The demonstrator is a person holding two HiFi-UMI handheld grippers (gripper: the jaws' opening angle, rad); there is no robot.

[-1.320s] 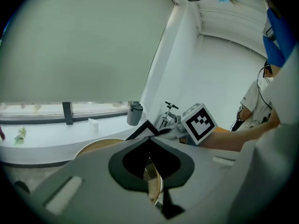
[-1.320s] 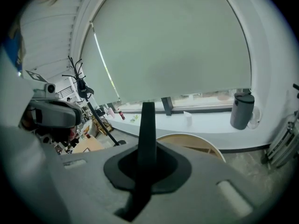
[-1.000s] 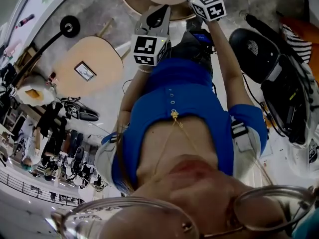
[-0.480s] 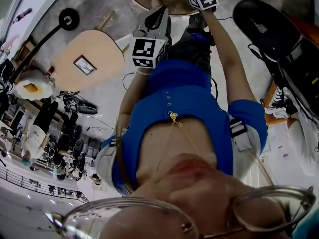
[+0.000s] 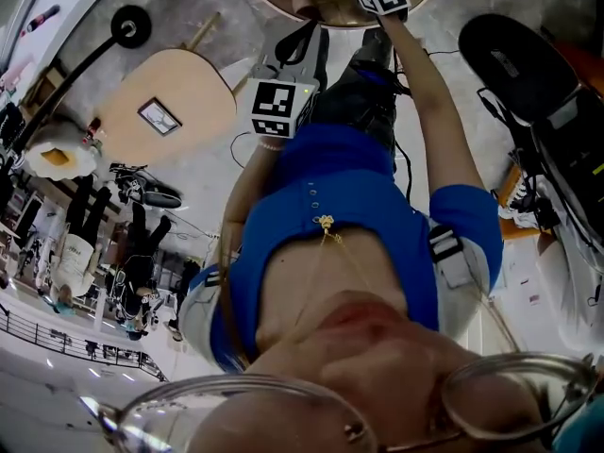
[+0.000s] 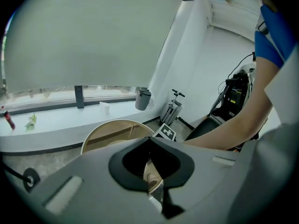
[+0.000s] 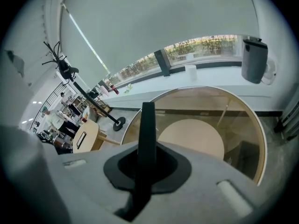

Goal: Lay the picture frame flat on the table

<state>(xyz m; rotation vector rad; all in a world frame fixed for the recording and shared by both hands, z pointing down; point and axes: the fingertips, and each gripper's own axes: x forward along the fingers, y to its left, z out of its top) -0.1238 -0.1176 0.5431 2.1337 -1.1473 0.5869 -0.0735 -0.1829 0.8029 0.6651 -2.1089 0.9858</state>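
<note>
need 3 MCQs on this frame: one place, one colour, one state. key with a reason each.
1. Where is the picture frame? A on the small wooden table; B on the round glass table; C on the floor.
2. Colour of the person's shirt? A red; B blue; C green.
3. The right gripper has its jaws: A wide apart; B together, empty; C clamped on the frame.
Key: 1 A, it lies on that tabletop. 2 B, plainly blue. 3 B, jaws meet, nothing between.

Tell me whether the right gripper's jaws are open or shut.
Shut. In the right gripper view, the right gripper has both jaws pressed together into one dark blade, with nothing between them.
</note>
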